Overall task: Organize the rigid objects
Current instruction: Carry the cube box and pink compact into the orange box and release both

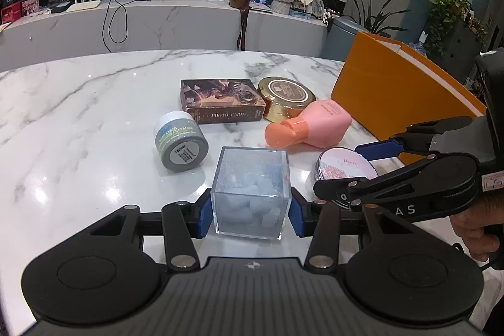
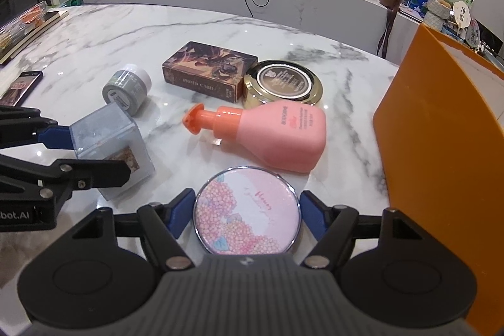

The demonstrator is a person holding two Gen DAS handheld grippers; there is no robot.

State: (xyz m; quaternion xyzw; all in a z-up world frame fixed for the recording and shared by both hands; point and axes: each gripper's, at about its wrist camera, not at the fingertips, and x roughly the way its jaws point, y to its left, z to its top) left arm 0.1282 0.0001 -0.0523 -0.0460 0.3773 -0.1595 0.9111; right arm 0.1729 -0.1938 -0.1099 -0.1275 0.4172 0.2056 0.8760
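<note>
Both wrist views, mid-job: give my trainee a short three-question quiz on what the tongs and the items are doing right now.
1. True or false: the pink pump bottle stands upright on the marble table.
2. What sits between the fingers of the left tongs? A) grey jar B) clear cube box C) gold tin
3. Fill in: the right tongs straddle the round ____ compact.

Key:
1. False; it lies on its side, pump toward the grey jar.
2. B, the clear cube box.
3. Floral; its lid shows pink flowers.
</note>
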